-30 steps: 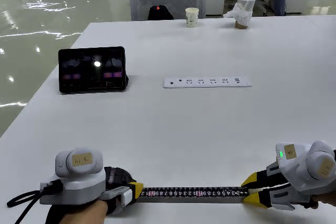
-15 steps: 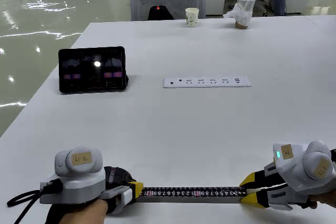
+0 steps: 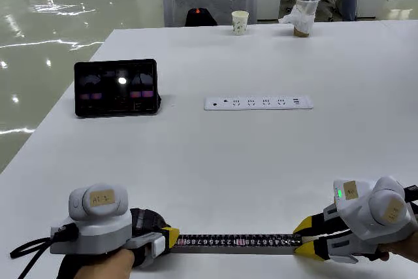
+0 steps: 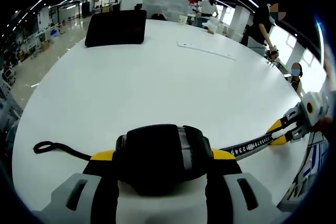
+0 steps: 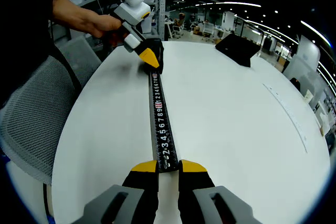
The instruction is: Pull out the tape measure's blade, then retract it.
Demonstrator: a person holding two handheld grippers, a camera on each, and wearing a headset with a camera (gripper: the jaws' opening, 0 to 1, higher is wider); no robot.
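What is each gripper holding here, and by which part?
The left gripper clamps the tape measure's case by its sides; the right gripper pinches the free end of the blade.

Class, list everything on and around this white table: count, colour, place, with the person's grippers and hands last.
Table: one, white, under everything.
Tape measure case: one, black, near edge, in the left gripper's jaws.
Blade: one, dark with pale numerals, stretched between the grippers.
Looped cord: one, black, beside the case.
Tablet: one, black, propped at left.
Power strip: one, white, mid-table.
Paper cup: one, white, far edge.
Plastic cup: one, clear, far edge.
Left gripper: one, grey, yellow tips, shut on the case.
Right gripper: one, same colours, shut on the blade's end.
Hands: two, behind the grippers.
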